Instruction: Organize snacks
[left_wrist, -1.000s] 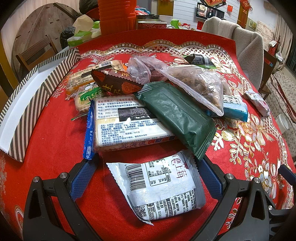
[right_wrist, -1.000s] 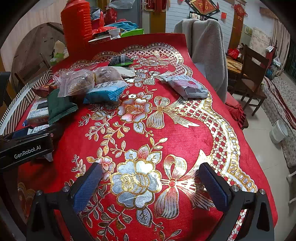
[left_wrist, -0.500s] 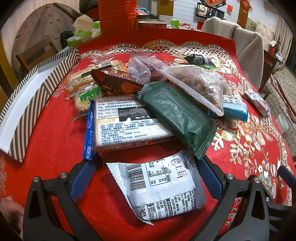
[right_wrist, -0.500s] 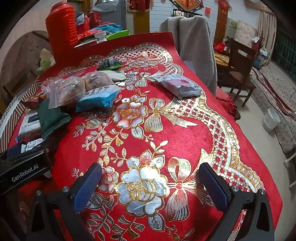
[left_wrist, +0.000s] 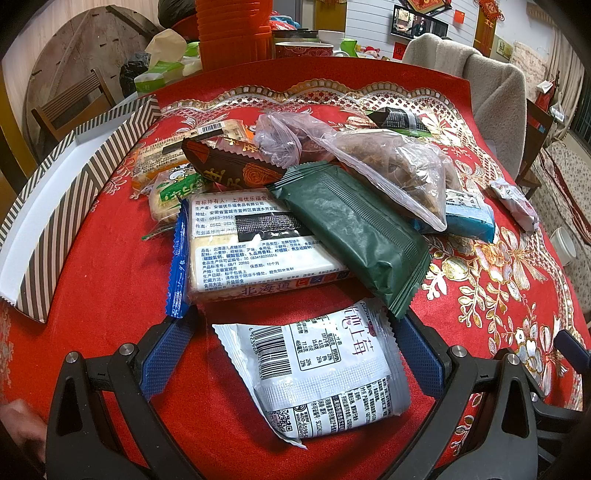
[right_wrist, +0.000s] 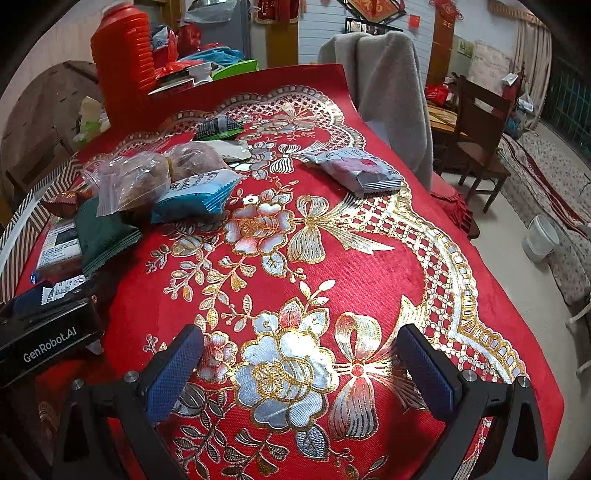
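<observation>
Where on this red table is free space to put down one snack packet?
The red embroidered tablecloth is bare between the blue packet and the pink-grey packet, and down to the open right tool. The pile around the dark green packet is crowded.

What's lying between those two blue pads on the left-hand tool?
A white snack packet with a barcode lies flat on the red tablecloth between the open left gripper's pads, seen in the left wrist view.
</observation>
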